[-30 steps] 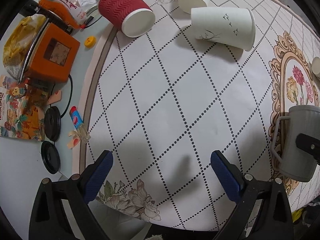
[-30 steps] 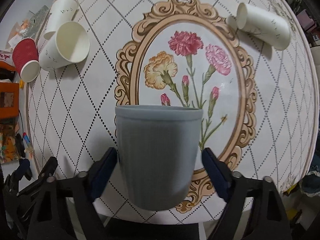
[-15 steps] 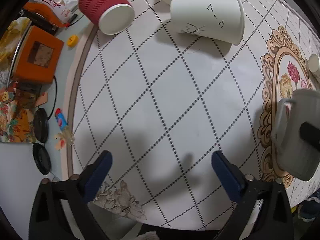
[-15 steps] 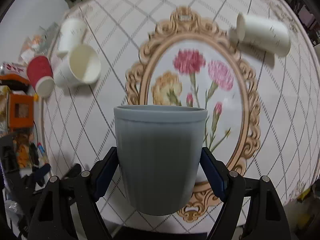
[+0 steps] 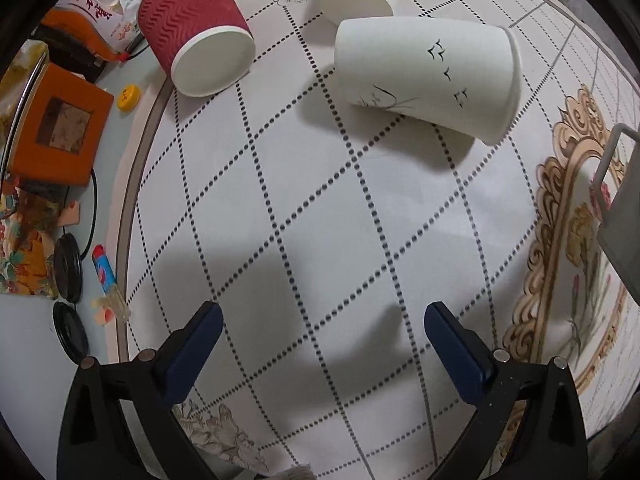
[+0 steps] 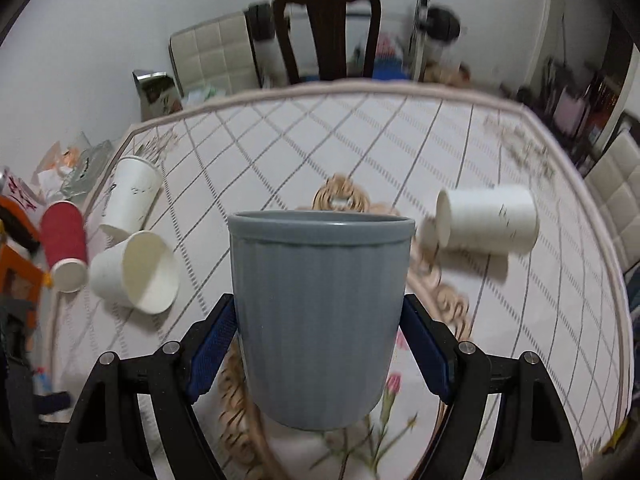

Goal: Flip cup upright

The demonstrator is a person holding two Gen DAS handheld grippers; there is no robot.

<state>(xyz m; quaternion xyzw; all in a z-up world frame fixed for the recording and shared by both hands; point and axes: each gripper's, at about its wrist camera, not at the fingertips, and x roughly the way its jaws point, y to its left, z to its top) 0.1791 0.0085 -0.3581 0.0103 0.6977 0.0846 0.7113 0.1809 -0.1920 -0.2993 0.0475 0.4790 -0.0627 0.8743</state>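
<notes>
while upright, grey cup sits between right gripper pads.

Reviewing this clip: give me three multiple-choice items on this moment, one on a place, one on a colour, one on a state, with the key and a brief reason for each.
1. Where does the red corrugated paper cup lie?
A. inside the flower frame
B. at the patterned mat's edge, near the orange box
C. between the left jaws

2. What colour is the ribbed plastic cup in the right gripper?
A. grey-blue
B. red
C. white

3. What state is the left gripper in?
A. shut on a paper cup
B. shut on nothing
C. open, holding nothing

Key: 1 B, the cup rests on its side by the mat border, next to the orange box. 2 A, the right wrist view shows grey-blue walls between the blue pads. 3 C, the jaws stand wide apart with only mat between them.
</notes>
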